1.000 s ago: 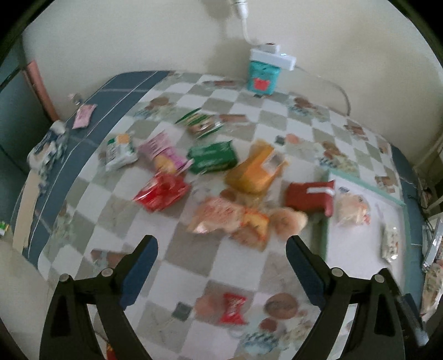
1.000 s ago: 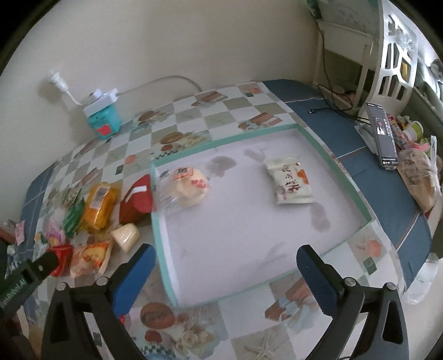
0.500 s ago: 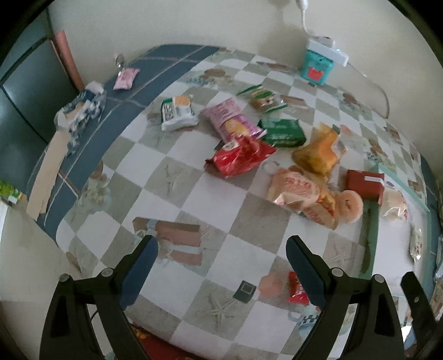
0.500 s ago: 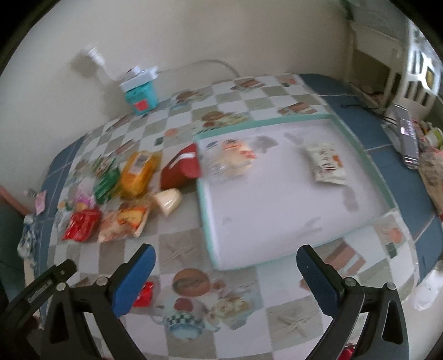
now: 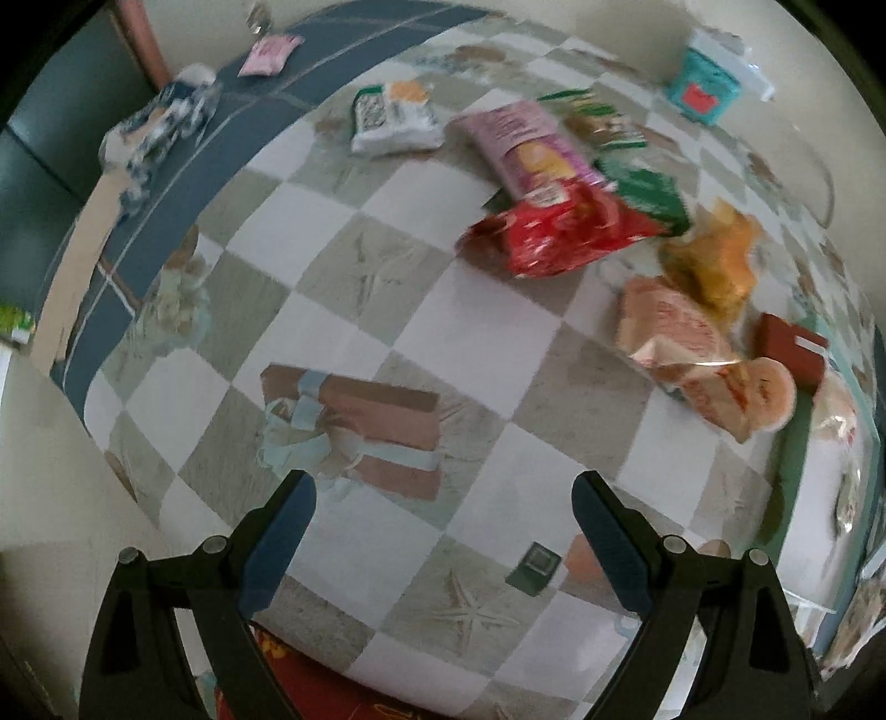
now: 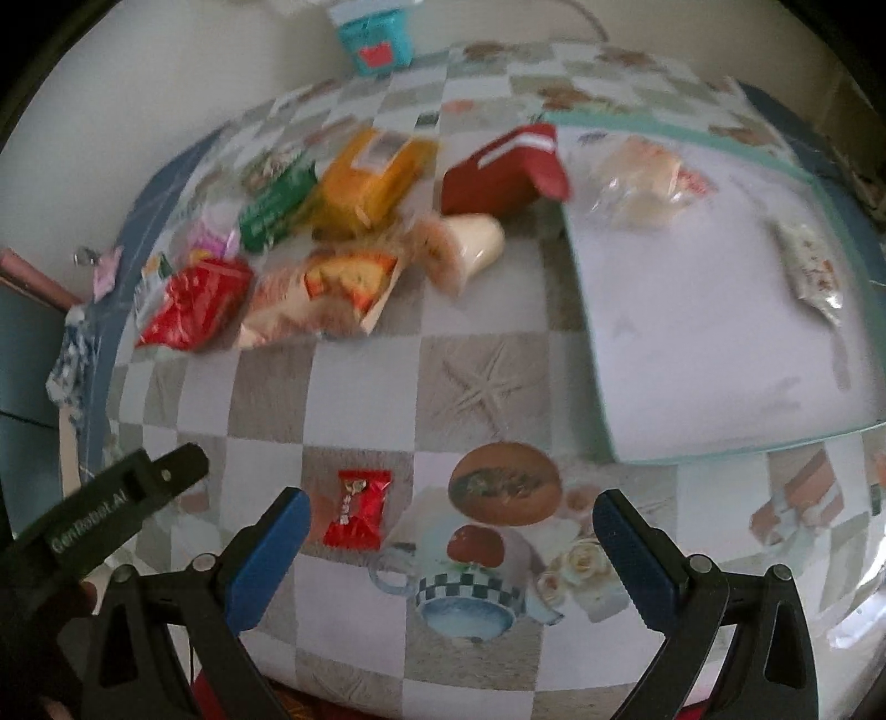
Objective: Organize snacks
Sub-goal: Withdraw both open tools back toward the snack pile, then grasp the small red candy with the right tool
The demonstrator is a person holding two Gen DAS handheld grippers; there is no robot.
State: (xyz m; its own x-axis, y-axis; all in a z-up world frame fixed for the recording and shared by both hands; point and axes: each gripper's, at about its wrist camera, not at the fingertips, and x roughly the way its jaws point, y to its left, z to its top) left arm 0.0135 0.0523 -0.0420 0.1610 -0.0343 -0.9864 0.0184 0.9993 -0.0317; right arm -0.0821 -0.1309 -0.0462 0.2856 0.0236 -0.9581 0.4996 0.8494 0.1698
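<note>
A pile of snack packets lies on the checkered tablecloth: a red bag [image 5: 559,235] [image 6: 191,302], a pink bag [image 5: 526,147], a green packet [image 6: 274,207], an orange bag [image 6: 371,177], a clear pastry bag [image 6: 321,291] and a dark red box [image 6: 501,171]. A small red candy [image 6: 357,507] lies just ahead of my right gripper [image 6: 451,545], which is open and empty. My left gripper [image 5: 443,526] is open and empty over bare cloth. A white tray with a teal rim [image 6: 603,387] holds two wrapped snacks [image 6: 645,177] [image 6: 808,266].
A teal box [image 6: 376,33] stands by the wall. A white-green packet [image 5: 390,113] and a small pink packet [image 5: 271,52] lie near the far left edge. A patterned cloth [image 5: 158,124] hangs at the left table edge. The left gripper's body [image 6: 105,504] shows in the right wrist view.
Both grippers have moved left and lower toward the table. The snack pile now looks larger and closer, and the small red candy sits between the right gripper's fingers' line.
</note>
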